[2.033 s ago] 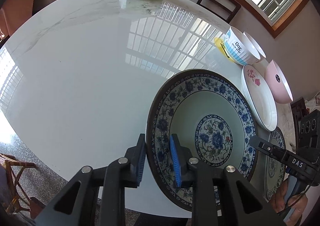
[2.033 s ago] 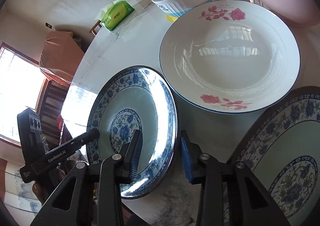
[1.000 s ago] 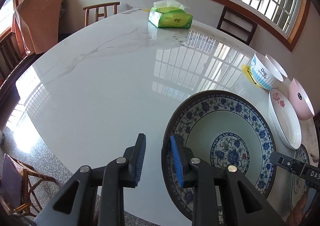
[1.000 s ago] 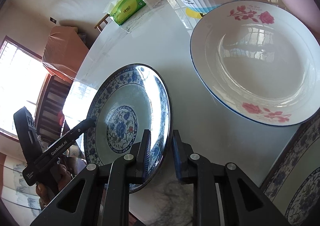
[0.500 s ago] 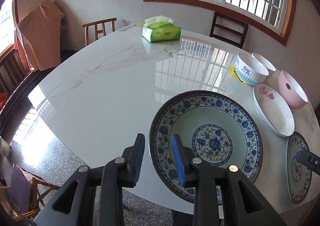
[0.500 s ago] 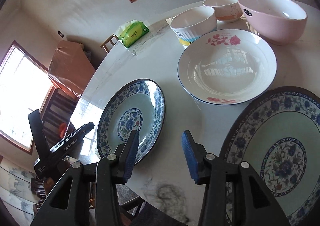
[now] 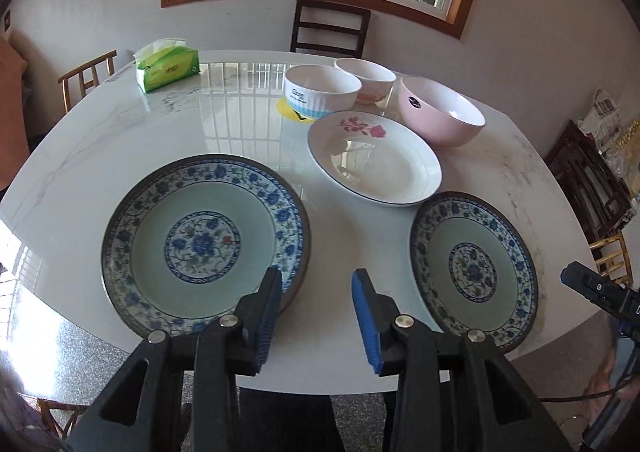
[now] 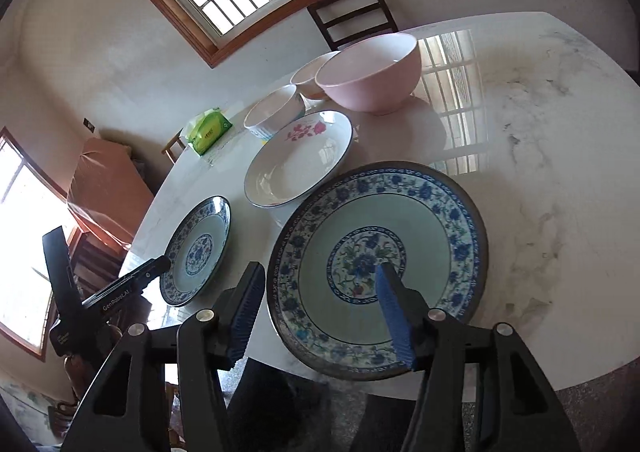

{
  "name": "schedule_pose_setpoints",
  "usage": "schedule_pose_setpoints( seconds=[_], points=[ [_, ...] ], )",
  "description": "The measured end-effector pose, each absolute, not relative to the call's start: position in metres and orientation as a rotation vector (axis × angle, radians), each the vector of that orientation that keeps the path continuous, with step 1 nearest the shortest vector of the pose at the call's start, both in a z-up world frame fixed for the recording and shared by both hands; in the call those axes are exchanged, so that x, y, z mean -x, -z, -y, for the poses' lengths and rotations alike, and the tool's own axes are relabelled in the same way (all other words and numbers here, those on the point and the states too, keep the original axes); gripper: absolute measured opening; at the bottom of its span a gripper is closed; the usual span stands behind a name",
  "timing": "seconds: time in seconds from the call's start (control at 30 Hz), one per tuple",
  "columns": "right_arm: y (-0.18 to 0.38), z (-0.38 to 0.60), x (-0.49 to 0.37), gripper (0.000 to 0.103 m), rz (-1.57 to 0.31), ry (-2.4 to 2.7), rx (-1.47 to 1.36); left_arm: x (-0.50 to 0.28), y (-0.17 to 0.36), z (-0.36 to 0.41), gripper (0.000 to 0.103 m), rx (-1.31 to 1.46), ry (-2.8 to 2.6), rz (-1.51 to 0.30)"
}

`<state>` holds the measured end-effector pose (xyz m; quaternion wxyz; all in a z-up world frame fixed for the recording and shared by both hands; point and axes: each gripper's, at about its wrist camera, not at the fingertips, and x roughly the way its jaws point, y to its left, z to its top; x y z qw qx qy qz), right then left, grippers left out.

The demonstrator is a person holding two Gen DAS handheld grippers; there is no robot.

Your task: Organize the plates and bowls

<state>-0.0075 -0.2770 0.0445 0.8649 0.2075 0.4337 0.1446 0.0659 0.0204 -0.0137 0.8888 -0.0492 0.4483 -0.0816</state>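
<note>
A: Where do the two blue-patterned ceramic plates sit?
B: Both lie flat near the white marble counter [image 7: 100, 140] edge, the larger plate [image 7: 204, 242] left, the smaller plate [image 7: 474, 266] right, bare counter between.
A: And the jaws?
B: The left gripper [image 7: 316, 316] and right gripper [image 8: 320, 316] are opening, empty; a second ago each had the larger plate's rim between its jaws.
A: Bowls?
B: The pink bowl [image 7: 442, 116] looks empty.
</note>
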Motion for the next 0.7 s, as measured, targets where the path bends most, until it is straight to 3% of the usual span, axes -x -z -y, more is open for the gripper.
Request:
schedule_pose_setpoints(
  seconds=[0.27, 0.7],
  points=[
    [-0.023, 0.349, 0.016, 0.060, -0.900, -0.193, -0.545, -0.090, 0.030, 0.034, 0.037, 0.202, 0.361, -1.071],
    [0.023, 0.378, -0.003, 0.060, -0.955, -0.253, -0.706, -0.123, 0.058, 0.047, 0.037, 0.304, 0.394, -1.206]
  ],
)
